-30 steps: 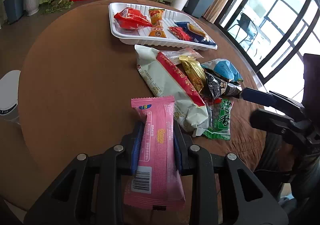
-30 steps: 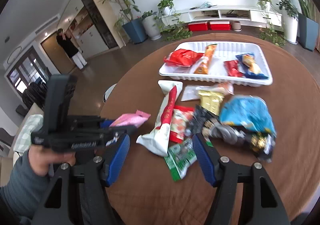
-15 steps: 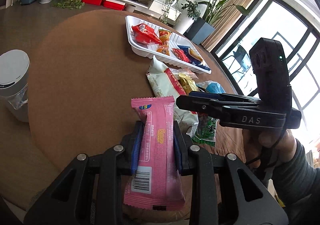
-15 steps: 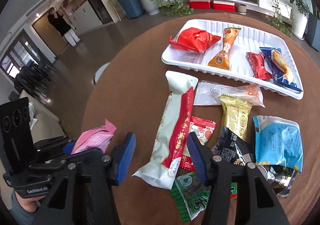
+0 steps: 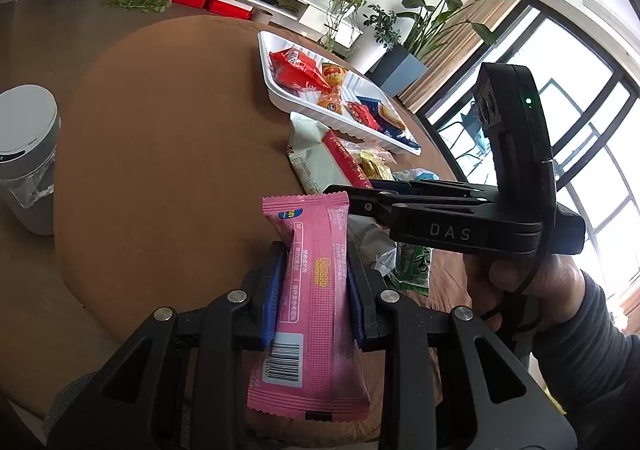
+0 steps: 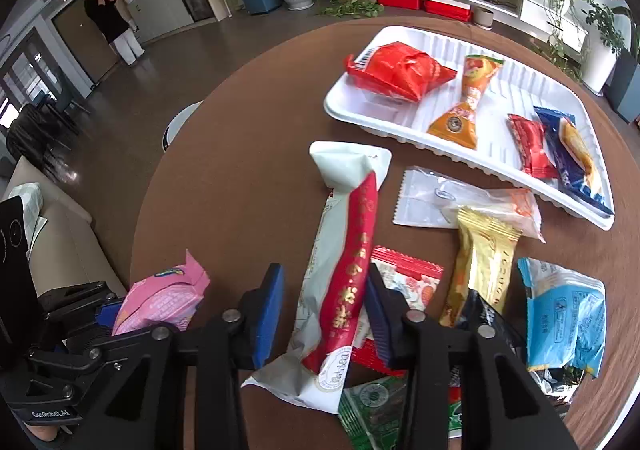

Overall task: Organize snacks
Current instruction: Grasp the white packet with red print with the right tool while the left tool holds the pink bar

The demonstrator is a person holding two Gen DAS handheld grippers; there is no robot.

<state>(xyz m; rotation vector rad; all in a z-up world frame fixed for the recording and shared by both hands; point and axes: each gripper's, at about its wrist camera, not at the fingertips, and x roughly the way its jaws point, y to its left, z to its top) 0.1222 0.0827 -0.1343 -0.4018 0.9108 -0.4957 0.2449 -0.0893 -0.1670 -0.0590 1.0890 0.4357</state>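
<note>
Wafer pack (image 5: 313, 290) lies lengthwise along left tongs (image 5: 314, 292), clamped.

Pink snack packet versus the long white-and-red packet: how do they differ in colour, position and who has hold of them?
The pink snack packet is plain pink; the long white-and-red packet is white with a red stripe.

The pink one is clamped in the left gripper, off the table; the long one lies on it.

The right gripper is closing around the long one, pads not yet pressing.

Both are sealed wrappers outside the white tray.
</note>
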